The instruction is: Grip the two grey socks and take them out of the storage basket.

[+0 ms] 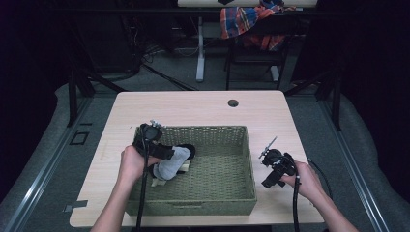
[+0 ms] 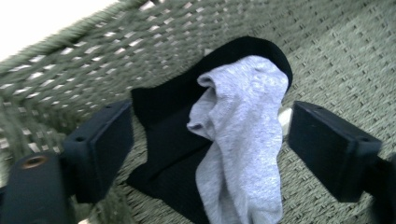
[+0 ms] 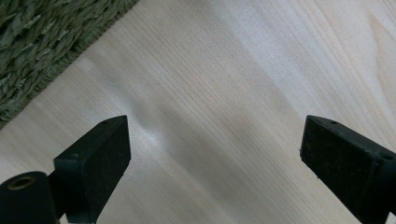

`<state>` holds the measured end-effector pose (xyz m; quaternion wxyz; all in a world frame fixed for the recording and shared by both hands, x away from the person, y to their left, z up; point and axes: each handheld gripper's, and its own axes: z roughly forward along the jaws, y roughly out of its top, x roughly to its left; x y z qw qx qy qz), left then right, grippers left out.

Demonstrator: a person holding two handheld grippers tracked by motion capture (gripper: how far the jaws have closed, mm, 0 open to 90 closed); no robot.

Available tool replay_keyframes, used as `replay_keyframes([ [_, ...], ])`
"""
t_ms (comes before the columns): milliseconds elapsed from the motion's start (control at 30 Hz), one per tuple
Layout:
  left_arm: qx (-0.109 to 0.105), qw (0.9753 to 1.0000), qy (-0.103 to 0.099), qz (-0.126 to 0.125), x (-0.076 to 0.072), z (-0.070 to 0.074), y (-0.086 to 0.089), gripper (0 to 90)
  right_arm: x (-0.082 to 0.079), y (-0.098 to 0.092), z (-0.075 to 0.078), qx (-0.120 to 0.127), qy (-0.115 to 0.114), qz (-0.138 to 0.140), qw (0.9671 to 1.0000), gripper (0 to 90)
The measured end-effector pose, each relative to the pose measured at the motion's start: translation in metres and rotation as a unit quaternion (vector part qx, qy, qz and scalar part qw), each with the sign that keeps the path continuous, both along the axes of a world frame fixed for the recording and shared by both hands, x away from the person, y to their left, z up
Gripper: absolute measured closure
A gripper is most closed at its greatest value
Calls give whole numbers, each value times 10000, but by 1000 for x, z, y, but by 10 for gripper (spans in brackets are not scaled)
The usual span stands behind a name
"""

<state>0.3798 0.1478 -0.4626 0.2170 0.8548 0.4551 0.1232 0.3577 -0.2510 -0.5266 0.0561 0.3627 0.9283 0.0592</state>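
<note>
- Grey sock lies straight ahead of the left gripper, between its spread jaws, not pinched; long axis runs roughly along the gripper's line of sight, toe end nearest the camera.
- Left gripper: released, jaws wide apart either side of the sock, so a straight close looks enough.
- Sock is soft, crumpled, light grey, draped over a black sock underneath.
- Both lie in the woven basket, near its left wall.
- Right gripper: released, empty, over the bare table just beside the basket, well apart from the socks.
</note>
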Motion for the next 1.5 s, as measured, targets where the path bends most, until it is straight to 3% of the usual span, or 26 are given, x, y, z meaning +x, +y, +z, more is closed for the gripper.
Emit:
replay_keyframes([
  [267, 41, 9997, 210, -78, 3, -12, 1, 403, -1, 1, -1, 5, 34, -15, 10000, 82],
  [333, 61, 9996, 263, -73, 3, -15, 2, 429, 0, 1, -1, -62, 39, 4, 10000, 82],
  [367, 63, 9994, 331, -110, 4, -18, 2, 450, -1, 1, -2, 18, 40, -15, 10000, 82],
  [667, 119, 9988, 406, -233, 4, -20, 1, 608, -1, 1, -1, -43, 31, 11, 10000, 83],
  [800, 133, 9984, 400, -382, 2, -20, -3, 728, -1, 1, -1, -25, 14, 32, 10000, 83],
  [1167, 164, 9980, 303, -525, -2, -15, -5, 834, -1, 1, -1, -11, 28, 11, 10000, 83],
  [1400, 160, 9976, 277, -607, -5, -9, -7, 856, -1, 0, -1, -17, 28, 7, 10000, 83],
  [1500, 89, 9979, 162, -616, -8, -3, -6, 857, -1, 0, -1, -25, 26, 7, 10000, 83],
])
